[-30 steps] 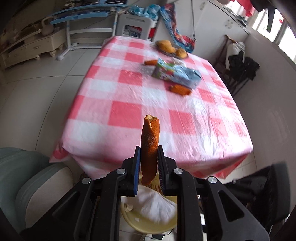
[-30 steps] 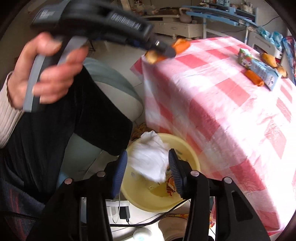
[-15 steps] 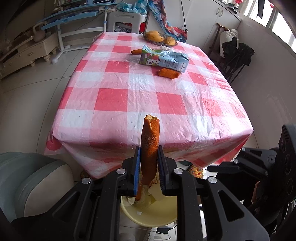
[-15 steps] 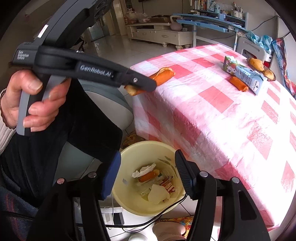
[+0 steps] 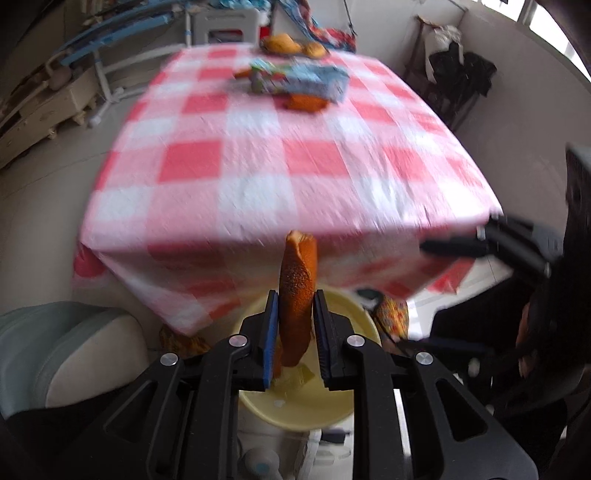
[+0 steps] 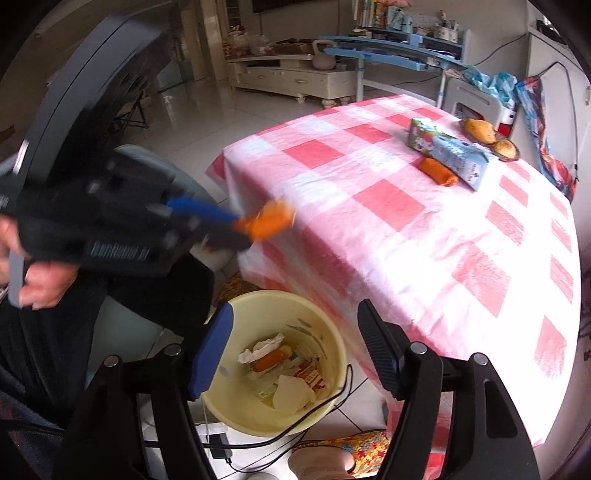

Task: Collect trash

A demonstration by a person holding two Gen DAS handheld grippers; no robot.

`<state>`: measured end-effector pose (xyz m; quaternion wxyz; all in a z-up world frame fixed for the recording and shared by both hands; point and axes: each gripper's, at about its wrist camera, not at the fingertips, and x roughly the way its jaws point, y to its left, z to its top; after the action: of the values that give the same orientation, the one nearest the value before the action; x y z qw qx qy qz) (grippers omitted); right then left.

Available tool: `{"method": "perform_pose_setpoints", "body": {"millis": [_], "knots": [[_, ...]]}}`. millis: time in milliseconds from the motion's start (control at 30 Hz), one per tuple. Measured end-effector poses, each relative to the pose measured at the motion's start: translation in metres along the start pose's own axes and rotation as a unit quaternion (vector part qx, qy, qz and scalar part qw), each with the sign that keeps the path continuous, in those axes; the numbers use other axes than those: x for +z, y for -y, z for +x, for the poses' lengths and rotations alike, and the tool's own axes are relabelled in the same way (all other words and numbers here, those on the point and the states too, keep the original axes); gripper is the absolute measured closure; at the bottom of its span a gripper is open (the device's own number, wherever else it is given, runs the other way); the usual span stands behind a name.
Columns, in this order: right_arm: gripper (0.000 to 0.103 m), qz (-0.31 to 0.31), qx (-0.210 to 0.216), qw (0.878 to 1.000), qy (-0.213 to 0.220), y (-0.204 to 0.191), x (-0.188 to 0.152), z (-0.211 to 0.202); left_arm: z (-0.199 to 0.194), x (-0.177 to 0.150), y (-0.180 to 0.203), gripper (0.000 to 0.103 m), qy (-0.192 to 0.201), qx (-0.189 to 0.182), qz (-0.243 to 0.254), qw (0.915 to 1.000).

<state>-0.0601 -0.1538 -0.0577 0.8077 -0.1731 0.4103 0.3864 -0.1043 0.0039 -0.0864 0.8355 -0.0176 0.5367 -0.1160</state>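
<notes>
Table: pink-checked tablecloth (image 6: 424, 229), milk carton (image 6: 448, 157) on it
Left gripper (image 5: 294, 332): clamped on orange peel (image 5: 297, 295), above yellow bin (image 6: 236, 387)
Right gripper (image 6: 295, 350): jaws opening, empty, over the bin's trash

Pale glossy floor tiles (image 6: 207, 122) catching daylight — brightest toward a window (image 5: 532, 18) at upper right. Cream low cabinet (image 6: 295, 75) along the far wall, blue-and-white desk frame (image 6: 388, 59) beside it. Grey-green padded chair (image 5: 62, 354) off the table's (image 6: 424, 236) near corner.
</notes>
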Motion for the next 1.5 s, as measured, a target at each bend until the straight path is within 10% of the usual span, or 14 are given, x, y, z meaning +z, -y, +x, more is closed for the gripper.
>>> {"method": "perform_pose_setpoints", "body": {"millis": [200,467,867,1200,1500], "knots": [[0.032,0.004,-0.018,1.000,-0.003,0.006,-0.002,-0.002,-0.001,-0.012,0.009,0.055,-0.009,0.005,0.013,0.9999],[0.031,-0.059,-0.019,0.998,-0.024,0.032,0.032,0.003,-0.041,-0.003,-0.035,0.042,0.105,0.002,-0.113,0.9880],[0.017,-0.129,0.053,0.986,-0.087,0.105,0.097,0.090,-0.053,0.015,-0.040,0.030,0.160,0.035,-0.134,0.9774],[0.007,-0.180,0.110,0.977,-0.039,0.129,0.115,0.108,-0.075,0.074,-0.043,0.023,0.216,0.024,-0.135,0.9667],[0.006,-0.193,0.122,0.973,-0.034,0.132,0.115,0.108,-0.058,0.065,-0.072,0.021,0.183,0.010,-0.201,0.9623]]}}
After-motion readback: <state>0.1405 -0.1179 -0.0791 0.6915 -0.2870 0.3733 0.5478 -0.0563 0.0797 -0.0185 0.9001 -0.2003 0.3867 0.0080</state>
